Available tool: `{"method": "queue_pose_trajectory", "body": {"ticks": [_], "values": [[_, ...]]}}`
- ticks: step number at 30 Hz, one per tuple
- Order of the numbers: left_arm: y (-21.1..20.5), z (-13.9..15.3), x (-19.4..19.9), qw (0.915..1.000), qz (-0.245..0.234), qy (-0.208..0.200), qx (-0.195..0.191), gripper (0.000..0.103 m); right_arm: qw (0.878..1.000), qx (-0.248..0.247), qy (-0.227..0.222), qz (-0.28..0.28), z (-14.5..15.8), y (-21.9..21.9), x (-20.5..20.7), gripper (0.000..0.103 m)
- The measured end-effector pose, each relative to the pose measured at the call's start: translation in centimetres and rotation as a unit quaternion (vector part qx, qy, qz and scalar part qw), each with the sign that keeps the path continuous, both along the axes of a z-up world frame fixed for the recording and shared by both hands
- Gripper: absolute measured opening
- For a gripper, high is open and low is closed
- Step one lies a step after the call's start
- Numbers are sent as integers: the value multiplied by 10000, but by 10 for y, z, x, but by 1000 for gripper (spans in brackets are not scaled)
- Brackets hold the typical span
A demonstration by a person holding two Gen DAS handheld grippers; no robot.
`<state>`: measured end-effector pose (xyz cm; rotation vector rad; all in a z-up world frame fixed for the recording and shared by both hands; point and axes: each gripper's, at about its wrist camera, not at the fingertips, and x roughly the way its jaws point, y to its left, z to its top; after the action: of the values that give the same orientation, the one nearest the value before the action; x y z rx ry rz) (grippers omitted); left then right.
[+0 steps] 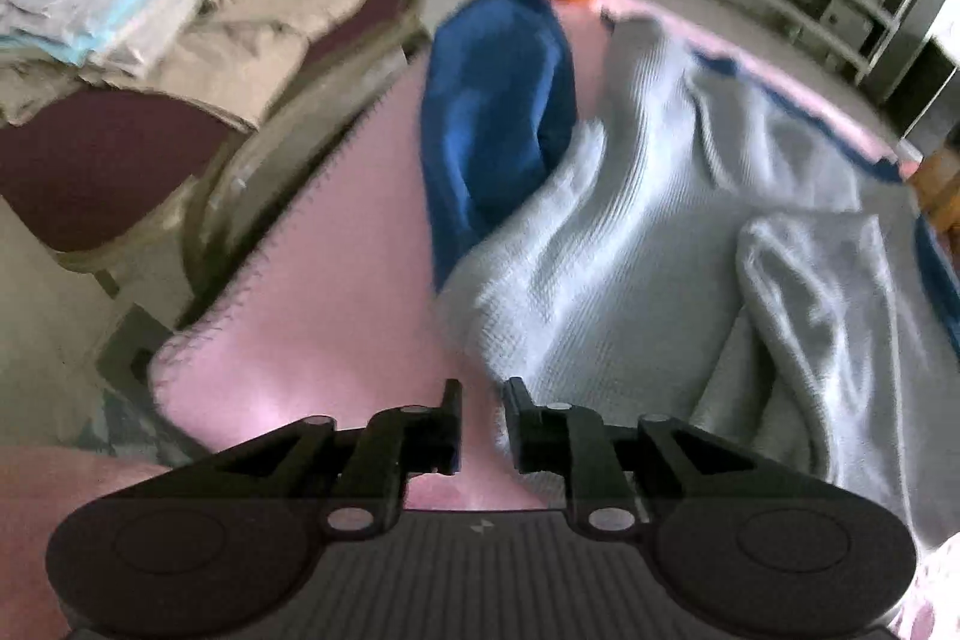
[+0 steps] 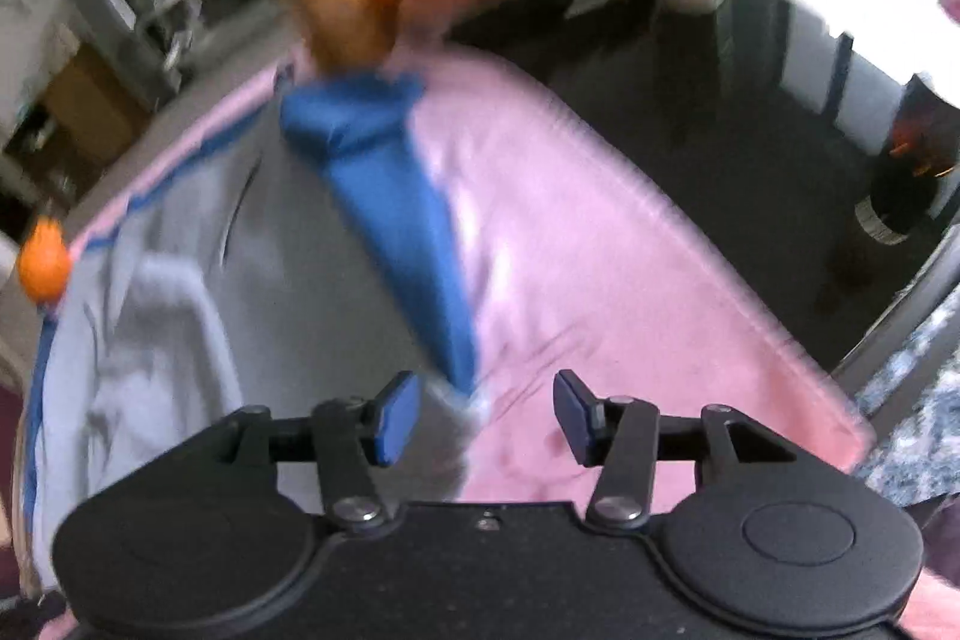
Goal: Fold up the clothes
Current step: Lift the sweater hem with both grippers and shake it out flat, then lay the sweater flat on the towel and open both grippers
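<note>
Garment, grey w/ blue lining, lies rumpled on pink cover. Your L gripper narrow gap, empty; R gripper wide, empty. Fold stage unclear; pick hem edge.

garment: light grey ribbed knit top with blue lining | state: unfolded, crumpled, rumpled ridges across body | pose: lying flat-ish, one blue section turned outward and tapering to a point | location: on pink blanket | image: motion-blurred
</note>
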<state>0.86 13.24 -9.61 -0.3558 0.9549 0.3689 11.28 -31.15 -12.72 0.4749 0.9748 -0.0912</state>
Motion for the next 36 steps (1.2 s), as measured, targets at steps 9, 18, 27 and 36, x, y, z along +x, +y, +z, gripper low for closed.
{"method": "queue_pose_trajectory", "body": {"ticks": [9, 18, 27, 36], "values": [[-67, -7, 33, 9879, -1443, -216, 521, 22, 9956, 487, -675, 441, 13, 10, -8, 24], [-44, -39, 31, 9850, -1062, 649, 1192, 20, 9973, -335, 573, 315, -25, 22, 11, 7], [-52, 45, 24, 9877, -1292, -569, 676, 19, 9948, 695, -632, 404, 37, 19, -2, 20], [-104, 104, 89, 9716, -1671, -1448, 849, 21, 9890, 822, -1229, 95, 45, -5, 82, 30]]}}
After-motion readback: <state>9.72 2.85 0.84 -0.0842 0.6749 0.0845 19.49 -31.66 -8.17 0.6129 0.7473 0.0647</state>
